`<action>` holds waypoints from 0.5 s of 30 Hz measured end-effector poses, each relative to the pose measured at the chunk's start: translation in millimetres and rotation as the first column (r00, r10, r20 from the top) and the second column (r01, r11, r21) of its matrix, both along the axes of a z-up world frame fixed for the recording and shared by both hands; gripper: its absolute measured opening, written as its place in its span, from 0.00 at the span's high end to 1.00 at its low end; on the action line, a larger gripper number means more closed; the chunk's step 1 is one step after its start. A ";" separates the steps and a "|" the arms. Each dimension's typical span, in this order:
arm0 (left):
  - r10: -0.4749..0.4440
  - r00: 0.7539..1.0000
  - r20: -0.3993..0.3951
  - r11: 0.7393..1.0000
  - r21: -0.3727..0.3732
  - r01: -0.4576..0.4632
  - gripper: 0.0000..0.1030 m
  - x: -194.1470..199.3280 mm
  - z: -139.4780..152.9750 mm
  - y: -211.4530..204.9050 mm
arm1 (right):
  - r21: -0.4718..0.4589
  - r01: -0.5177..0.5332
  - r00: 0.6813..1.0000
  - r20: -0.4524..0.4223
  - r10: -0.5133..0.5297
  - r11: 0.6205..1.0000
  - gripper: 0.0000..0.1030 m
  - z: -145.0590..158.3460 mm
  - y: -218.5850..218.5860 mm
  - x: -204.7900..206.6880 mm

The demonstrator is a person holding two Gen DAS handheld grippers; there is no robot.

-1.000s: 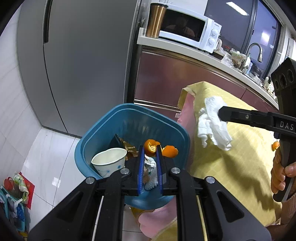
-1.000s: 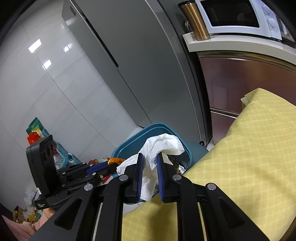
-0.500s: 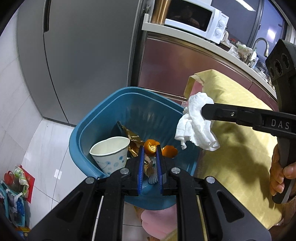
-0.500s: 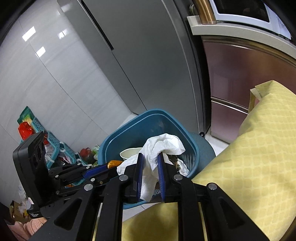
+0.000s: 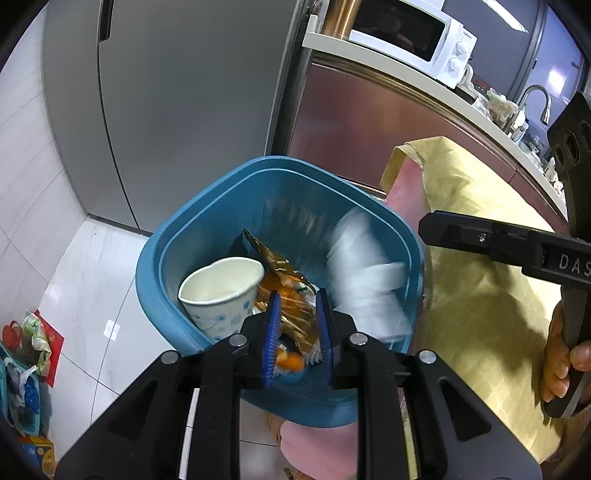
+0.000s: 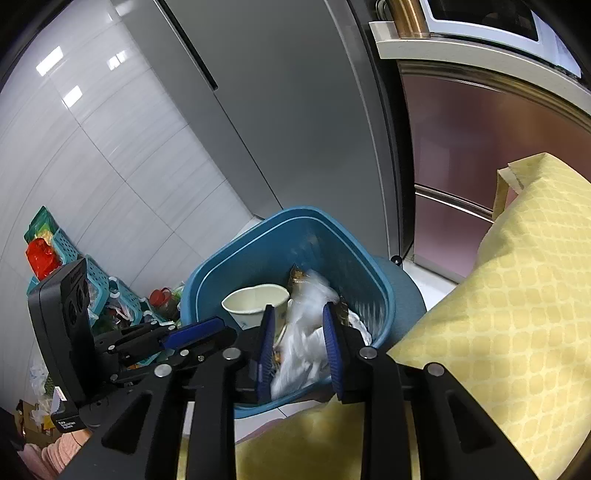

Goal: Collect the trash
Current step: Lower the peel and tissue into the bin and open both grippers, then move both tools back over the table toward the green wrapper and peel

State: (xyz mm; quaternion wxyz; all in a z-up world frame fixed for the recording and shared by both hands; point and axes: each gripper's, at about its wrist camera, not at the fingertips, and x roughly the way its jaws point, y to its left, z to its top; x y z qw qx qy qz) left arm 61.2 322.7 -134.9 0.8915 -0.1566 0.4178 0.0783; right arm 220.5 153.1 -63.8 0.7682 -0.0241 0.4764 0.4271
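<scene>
A blue trash bin (image 5: 155, 266) stands on the floor beside a table with a yellow cloth (image 5: 480, 314). Inside lie a white paper cup (image 5: 221, 291), a golden wrapper (image 5: 284, 273) and orange peel (image 5: 290, 360). My left gripper (image 5: 297, 332) hangs over the bin's near rim, its jaws opening with nothing pressed between the pads. My right gripper (image 6: 299, 350) is over the bin too, jaws opening. A white tissue (image 6: 306, 332) drops, blurred, between and below its pads into the bin (image 6: 207, 280); it also shows as a tissue (image 5: 365, 280) in the left wrist view.
A grey fridge (image 5: 184, 92) and a steel cabinet (image 5: 369, 140) with a microwave (image 5: 406, 33) stand behind the bin. Teal baskets with clutter (image 6: 74, 266) sit on the floor at the left. A hand (image 5: 565, 354) holds the right gripper's handle.
Both grippers sank toward the bin and their jaws parted. The tissue left the right gripper and is falling into the bin. The scrap with orange peel left the left gripper.
</scene>
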 end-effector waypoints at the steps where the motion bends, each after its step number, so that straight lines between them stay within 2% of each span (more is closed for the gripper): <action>1: 0.003 1.000 0.003 1.000 0.001 -0.003 0.81 0.1 1.3 -0.6 | 0.000 0.001 1.000 -0.002 -0.001 1.000 0.73 0.3 -1.1 0.0; 5: 0.000 1.000 0.030 1.000 -0.004 0.000 0.80 -3.7 9.9 -3.2 | 0.014 0.001 1.000 -0.003 -0.001 1.000 0.72 4.0 -9.0 -3.0; 8: -0.026 0.997 0.073 1.000 -0.008 0.026 0.75 -10.1 22.3 -9.9 | 0.039 0.001 1.000 0.004 -0.001 0.999 0.70 13.1 -23.9 -8.5; 12: -0.100 0.986 0.136 0.995 0.005 0.100 0.66 -14.5 41.4 -34.4 | 0.064 0.007 0.999 0.048 -0.010 0.998 0.64 33.0 -55.2 -19.8; 15: -0.184 0.965 0.185 0.983 0.015 0.184 0.61 -18.5 56.4 -61.3 | 0.095 0.034 0.995 0.092 -0.042 0.995 0.61 51.8 -90.7 -31.1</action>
